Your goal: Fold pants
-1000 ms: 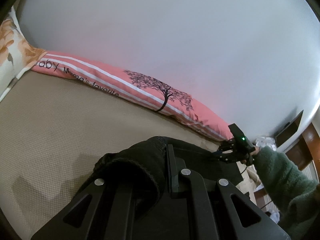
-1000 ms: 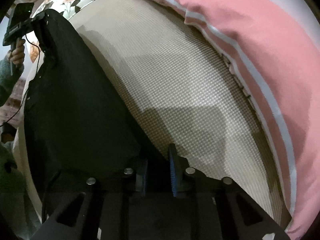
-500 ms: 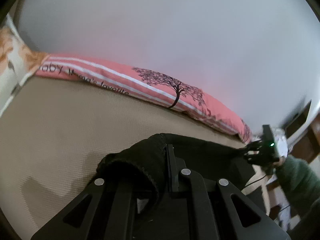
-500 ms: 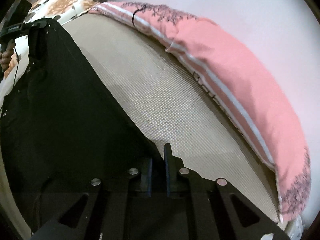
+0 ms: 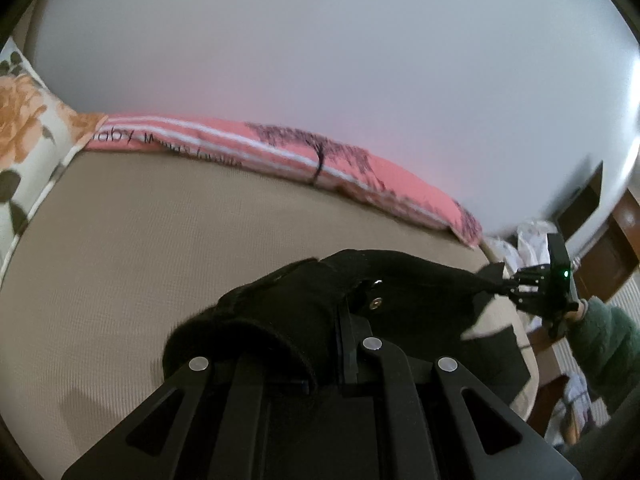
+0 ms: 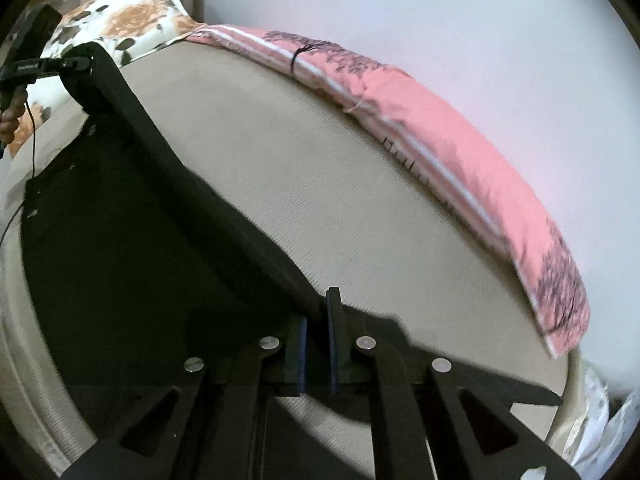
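Pants stretched between both tools, over the bed

Left tool point(image 5: 340, 344) and right tool point(image 6: 316, 344) each clench an end of the black pants point(image 6: 132, 240), apparently holding the cloth taut, ready for a straight fold onto the bed point(image 6: 360, 208).

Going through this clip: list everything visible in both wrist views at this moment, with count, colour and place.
pants: one, black, stretched above the mattress between both tongs
mattress: one, beige, textured, under the pants
long pillow: one, pink with white stripes and tree print, along the wall
floral pillow: one, white with orange flowers, at the mattress end
wall: one, pale grey, behind the pillows
wooden furniture: brown, beside the bed; count unclear
left tongs: black, shut on the pants
right tongs: black with blue pads, shut on the pants
sleeve: one, green, behind the right tongs
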The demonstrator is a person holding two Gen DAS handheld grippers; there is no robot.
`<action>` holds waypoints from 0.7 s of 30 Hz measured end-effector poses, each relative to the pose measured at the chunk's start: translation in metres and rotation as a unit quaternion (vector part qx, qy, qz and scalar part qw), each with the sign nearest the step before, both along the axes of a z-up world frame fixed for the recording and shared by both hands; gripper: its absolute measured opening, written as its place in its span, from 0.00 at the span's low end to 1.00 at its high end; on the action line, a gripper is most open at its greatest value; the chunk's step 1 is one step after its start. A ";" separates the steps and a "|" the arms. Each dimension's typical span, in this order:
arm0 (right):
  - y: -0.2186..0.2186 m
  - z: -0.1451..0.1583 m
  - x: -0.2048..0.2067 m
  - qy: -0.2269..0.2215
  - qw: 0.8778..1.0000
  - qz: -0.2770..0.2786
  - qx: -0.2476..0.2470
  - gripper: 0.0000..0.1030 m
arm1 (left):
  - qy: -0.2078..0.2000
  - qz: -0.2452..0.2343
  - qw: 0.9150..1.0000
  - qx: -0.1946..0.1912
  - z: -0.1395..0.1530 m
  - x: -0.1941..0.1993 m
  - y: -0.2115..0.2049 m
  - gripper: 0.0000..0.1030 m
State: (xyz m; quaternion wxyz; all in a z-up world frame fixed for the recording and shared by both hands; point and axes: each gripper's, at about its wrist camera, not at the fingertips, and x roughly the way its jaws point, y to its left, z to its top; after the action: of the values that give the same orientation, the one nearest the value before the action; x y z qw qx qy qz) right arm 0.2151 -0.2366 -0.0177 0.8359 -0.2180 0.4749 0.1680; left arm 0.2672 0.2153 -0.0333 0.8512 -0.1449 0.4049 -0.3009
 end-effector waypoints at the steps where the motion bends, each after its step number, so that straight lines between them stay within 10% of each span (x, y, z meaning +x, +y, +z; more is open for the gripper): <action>1: -0.003 0.000 -0.011 0.002 1.000 -0.006 0.007 0.06 | 0.001 -0.006 1.000 0.002 0.000 -0.009 0.000 0.09; 21: 0.007 -0.086 -0.135 0.101 0.992 -0.043 0.069 0.05 | 0.092 -0.061 0.983 0.149 -0.080 -0.124 -0.001 0.23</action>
State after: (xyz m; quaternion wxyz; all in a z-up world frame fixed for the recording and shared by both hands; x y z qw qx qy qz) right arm 0.0799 -0.2297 -0.1040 0.8029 -0.1216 0.5532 0.1855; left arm 0.1433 0.2139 -0.1130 0.8022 -0.0189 0.5299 -0.2744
